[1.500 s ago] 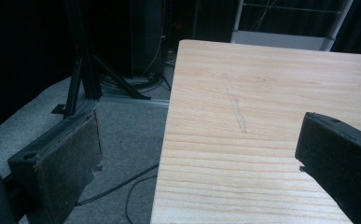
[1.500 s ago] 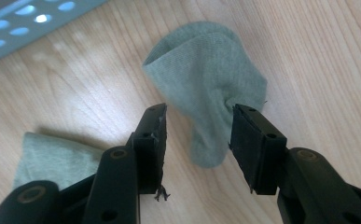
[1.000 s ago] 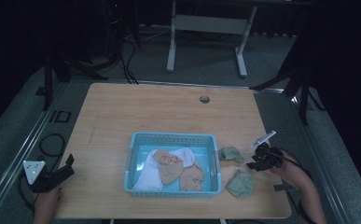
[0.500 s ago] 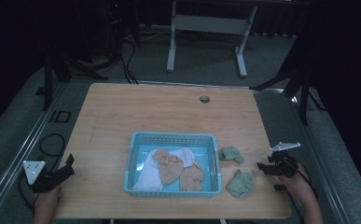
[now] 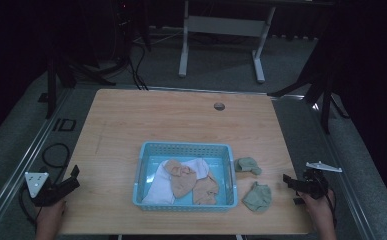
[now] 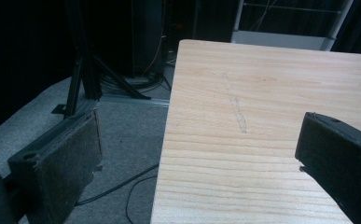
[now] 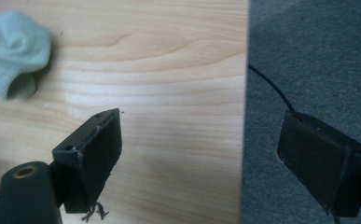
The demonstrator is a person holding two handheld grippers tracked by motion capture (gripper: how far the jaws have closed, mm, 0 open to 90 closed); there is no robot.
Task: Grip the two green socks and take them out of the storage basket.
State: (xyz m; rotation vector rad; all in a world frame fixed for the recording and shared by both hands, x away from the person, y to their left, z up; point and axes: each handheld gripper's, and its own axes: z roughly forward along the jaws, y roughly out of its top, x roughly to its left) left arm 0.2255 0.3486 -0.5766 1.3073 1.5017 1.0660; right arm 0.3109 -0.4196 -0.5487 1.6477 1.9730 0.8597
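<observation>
The person's forearms were cut off by the bottom edge of the high view, and the dim light left the right gripper (image 5: 292, 186) hard to make out at the lower right of the frame, over the table's (image 5: 181, 120) right edge. Its jaws had just been opening and stood spread with nothing between them. In the right gripper view a green sock (image 7: 12, 53) was cropped by the upper left corner. In the high view that green sock (image 5: 257, 196) lay at lower centre-right, just beside the blue basket (image 5: 186, 147), with a second green sock (image 5: 247, 165) slightly above it. The basket held crumpled tan and white cloths (image 5: 183, 180). The left gripper (image 5: 70, 181) sat at lower left, jaws spread and empty.
</observation>
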